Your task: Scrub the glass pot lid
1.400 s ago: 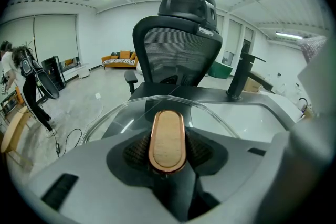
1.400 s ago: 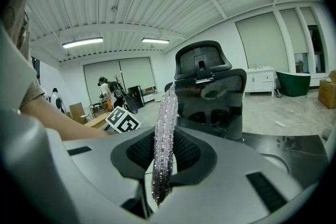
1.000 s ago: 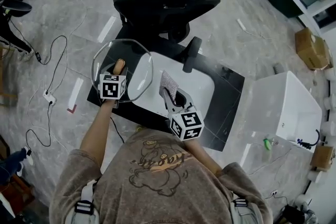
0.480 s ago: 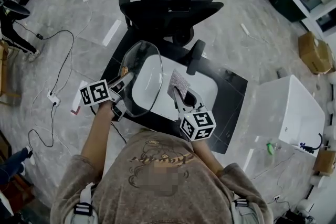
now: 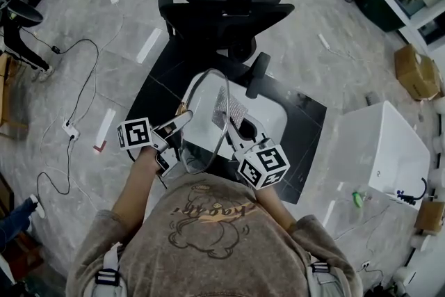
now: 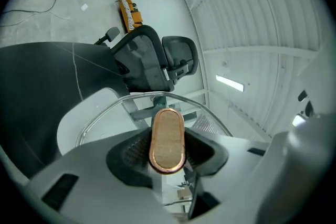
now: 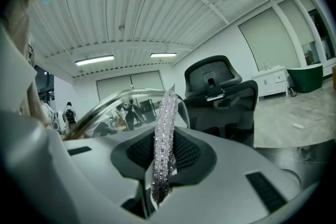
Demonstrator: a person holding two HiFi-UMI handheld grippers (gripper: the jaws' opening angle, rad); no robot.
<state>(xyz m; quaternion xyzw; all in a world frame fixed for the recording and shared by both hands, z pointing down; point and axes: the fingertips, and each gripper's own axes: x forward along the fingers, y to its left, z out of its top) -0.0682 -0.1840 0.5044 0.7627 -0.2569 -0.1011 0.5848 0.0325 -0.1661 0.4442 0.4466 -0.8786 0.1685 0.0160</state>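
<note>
Glass pot lid [image 5: 207, 123] stands upright on edge, left tool [image 5: 182, 115] gripping its handle [image 6: 167, 139], right tool [image 5: 233, 123] pinching scrubber [image 5: 231, 108].

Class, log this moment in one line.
left gripper: shut on lid handle | glass pot lid: tilted steeply above white basin | right gripper: shut on silver scrub pad

A dark surface [image 5: 304, 123] with thin pale veins carries 1 white basin [image 5: 272, 116], rounded, near its middle, with a dark drain hole [image 5: 245, 130] toward the near side. It stands on a grey floor [image 5: 327, 73]. Loose cables [image 5: 76, 83] lie on the floor at left.
</note>
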